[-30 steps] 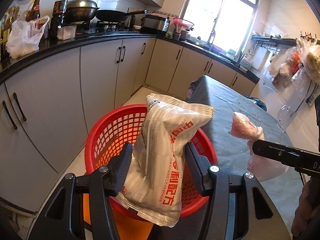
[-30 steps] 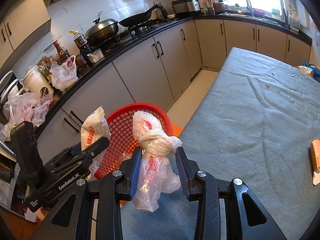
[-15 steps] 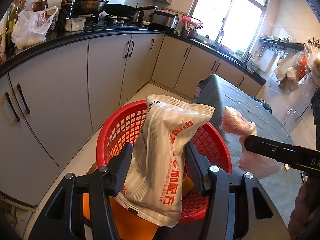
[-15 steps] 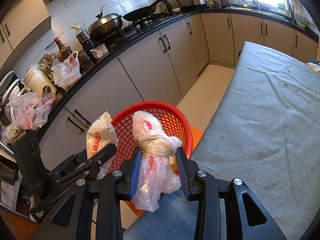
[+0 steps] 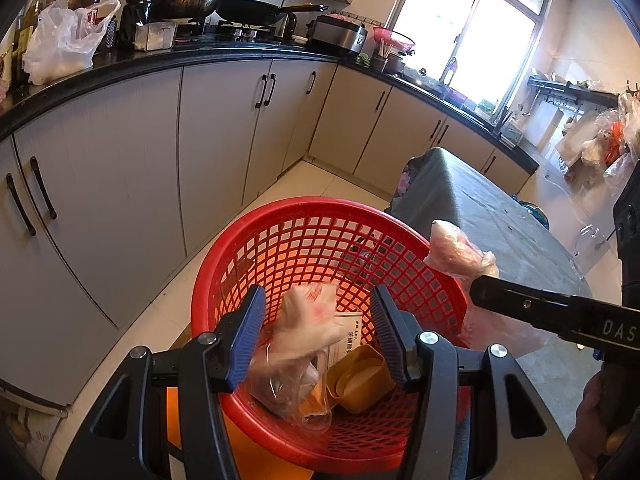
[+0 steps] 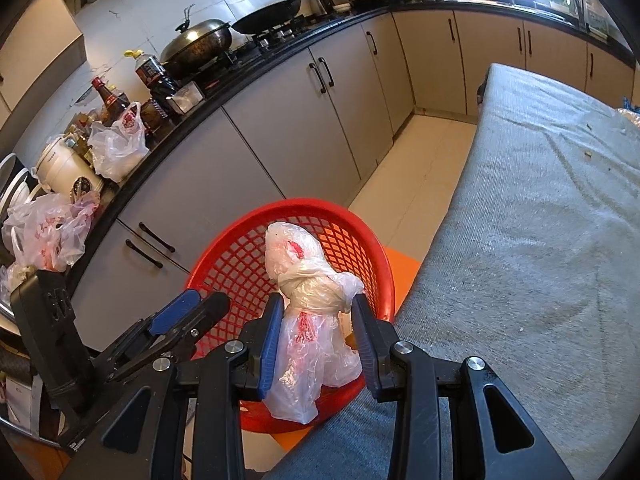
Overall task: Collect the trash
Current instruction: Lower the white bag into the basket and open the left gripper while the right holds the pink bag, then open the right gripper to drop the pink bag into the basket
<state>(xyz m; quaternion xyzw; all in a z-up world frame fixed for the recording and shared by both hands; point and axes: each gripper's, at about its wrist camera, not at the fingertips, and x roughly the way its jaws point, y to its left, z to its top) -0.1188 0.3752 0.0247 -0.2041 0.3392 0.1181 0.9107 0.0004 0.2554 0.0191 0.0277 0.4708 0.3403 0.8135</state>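
Note:
A red mesh basket [image 5: 304, 240] stands on the floor beside the grey table [image 6: 552, 240]. My left gripper [image 5: 318, 334] is open above the basket. A white printed packet [image 5: 308, 320] is blurred between its fingers, dropping into the basket, where a tan cup [image 5: 360, 380], a small box and clear plastic lie. My right gripper [image 6: 316, 340] is shut on a knotted white plastic bag [image 6: 308, 312] with red print, held over the basket's [image 6: 240, 256] near rim. The bag also shows in the left wrist view [image 5: 456, 252]. The left gripper shows in the right wrist view [image 6: 188, 316].
Grey cabinets [image 5: 120, 168] under a black counter [image 6: 224, 92] run along the left and back. Pots, bottles and plastic bags crowd the counter. An orange mat [image 6: 400, 264] lies under the basket. The table holds crumbs and a bag at its far right.
My left gripper has opened and let go of the white packet, which is falling into the basket. Both grippers have moved closer over the basket. The right still holds its bag.

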